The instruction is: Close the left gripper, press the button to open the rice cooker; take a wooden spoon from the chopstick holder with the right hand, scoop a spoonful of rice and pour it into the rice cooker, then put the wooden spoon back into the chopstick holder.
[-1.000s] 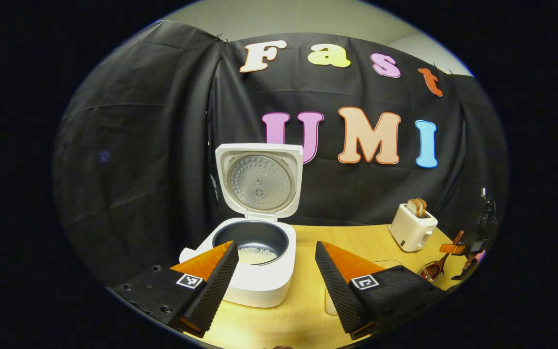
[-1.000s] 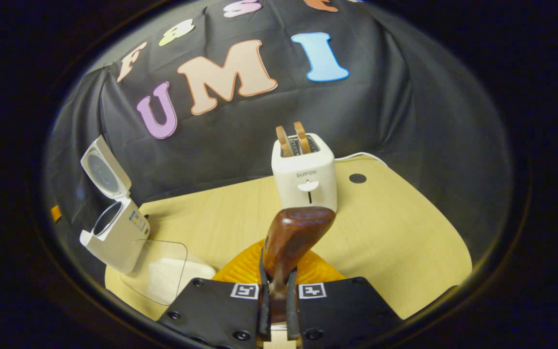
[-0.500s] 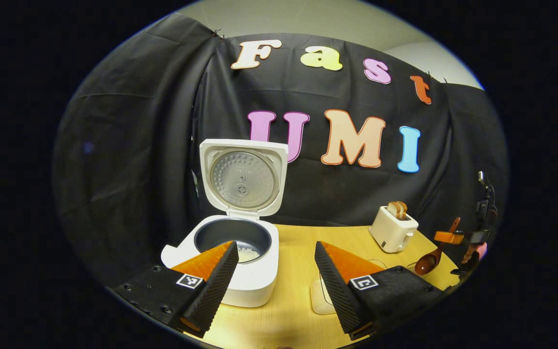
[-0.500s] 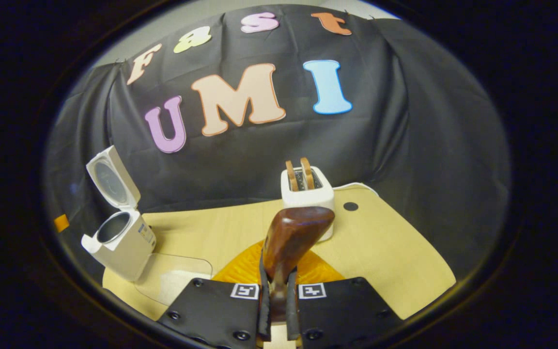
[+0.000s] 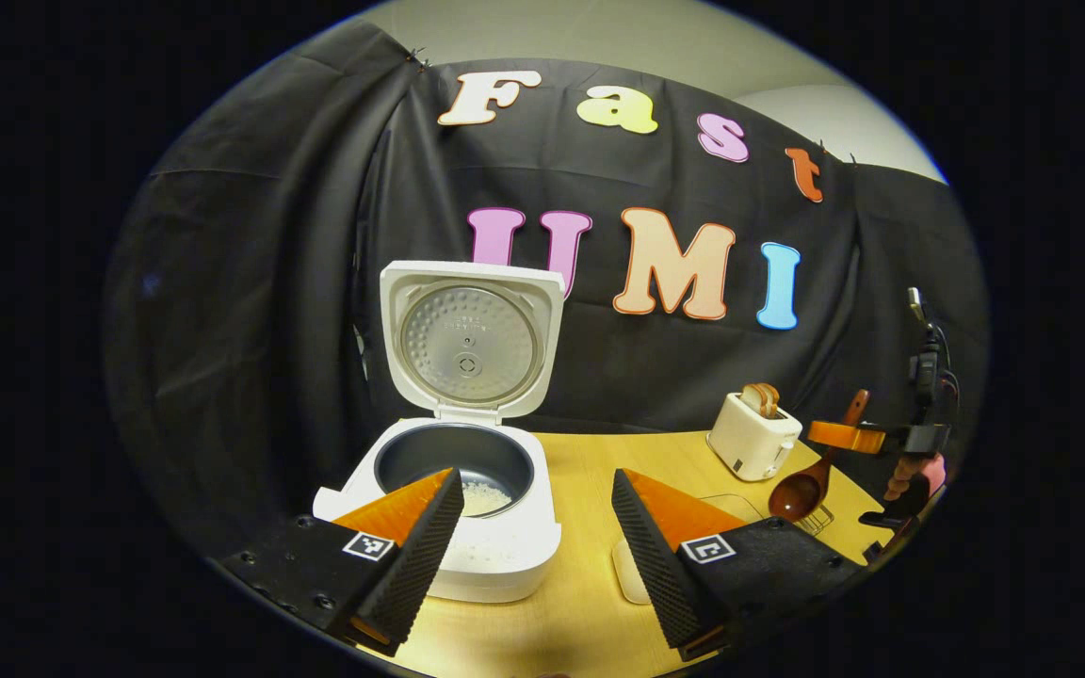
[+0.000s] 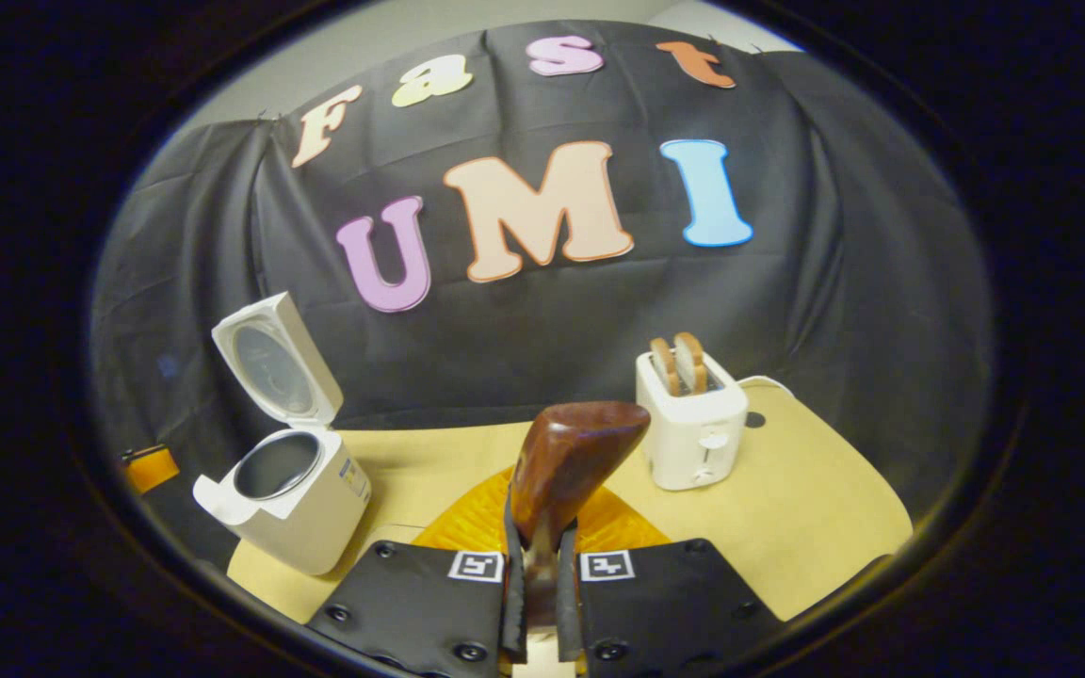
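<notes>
The white rice cooker (image 5: 453,527) stands open with its lid (image 5: 470,344) upright and some rice (image 5: 488,497) in the dark pot. My left gripper (image 5: 533,532) hovers open just in front of it, holding nothing. At the far right a hand holds my right gripper (image 5: 849,436) shut on the wooden spoon (image 5: 799,492), whose bowl hangs downward above a small wire holder (image 5: 817,518). In the right gripper view my right gripper (image 6: 538,589) clamps the spoon (image 6: 569,461) by the handle, the bowl pointing forward, with the cooker (image 6: 290,504) at the left.
A white toaster (image 5: 753,441) (image 6: 693,428) with two bread slices stands at the back of the wooden table (image 6: 816,508). A clear box of white rice (image 5: 629,573) lies partly behind my left gripper's right finger. Black cloth walls in the table.
The right gripper rose with the spoon, lifting its bowl clear of the wire holder, and swung so the cooker and toaster shifted rightwards. The left gripper drifted slightly and stayed open.
</notes>
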Demonstrator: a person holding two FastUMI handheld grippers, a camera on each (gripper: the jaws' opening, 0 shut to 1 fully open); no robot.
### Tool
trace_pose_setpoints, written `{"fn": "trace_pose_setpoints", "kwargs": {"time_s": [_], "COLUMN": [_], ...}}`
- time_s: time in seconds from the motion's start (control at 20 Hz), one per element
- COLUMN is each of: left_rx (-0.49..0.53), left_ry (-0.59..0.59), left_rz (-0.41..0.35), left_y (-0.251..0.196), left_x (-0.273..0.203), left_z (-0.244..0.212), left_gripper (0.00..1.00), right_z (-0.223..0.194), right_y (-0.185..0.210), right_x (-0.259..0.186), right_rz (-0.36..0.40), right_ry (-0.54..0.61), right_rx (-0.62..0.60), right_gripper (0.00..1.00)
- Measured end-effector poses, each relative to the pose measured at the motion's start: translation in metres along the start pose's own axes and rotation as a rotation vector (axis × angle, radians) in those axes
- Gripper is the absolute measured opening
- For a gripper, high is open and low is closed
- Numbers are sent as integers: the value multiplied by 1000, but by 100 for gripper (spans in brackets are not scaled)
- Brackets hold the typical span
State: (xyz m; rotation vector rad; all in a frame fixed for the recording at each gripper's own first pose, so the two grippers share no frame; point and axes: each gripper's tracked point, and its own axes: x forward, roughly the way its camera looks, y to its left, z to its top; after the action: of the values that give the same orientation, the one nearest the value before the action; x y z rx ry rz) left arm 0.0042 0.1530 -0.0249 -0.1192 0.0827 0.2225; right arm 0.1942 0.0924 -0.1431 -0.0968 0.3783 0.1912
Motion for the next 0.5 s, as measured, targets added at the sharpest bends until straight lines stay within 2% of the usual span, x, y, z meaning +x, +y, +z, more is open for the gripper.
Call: {"fn": "trace_pose_setpoints", "kwargs": {"time_s": [0.25, 0.5], "left_rx": [38, 50], "left_ry": [21, 29], "left_rz": [12, 37], "left_y": [26, 47], "left_x": [0, -3], "left_z": [-5, -8], "left_gripper": [94, 94], "right_z": [-41, -87], "right_y": [50, 65], "right_x": [23, 39], "right_rz": [29, -2], "right_ry": [54, 99], "right_rx": [-146, -334], "right_gripper": [16, 15]}}
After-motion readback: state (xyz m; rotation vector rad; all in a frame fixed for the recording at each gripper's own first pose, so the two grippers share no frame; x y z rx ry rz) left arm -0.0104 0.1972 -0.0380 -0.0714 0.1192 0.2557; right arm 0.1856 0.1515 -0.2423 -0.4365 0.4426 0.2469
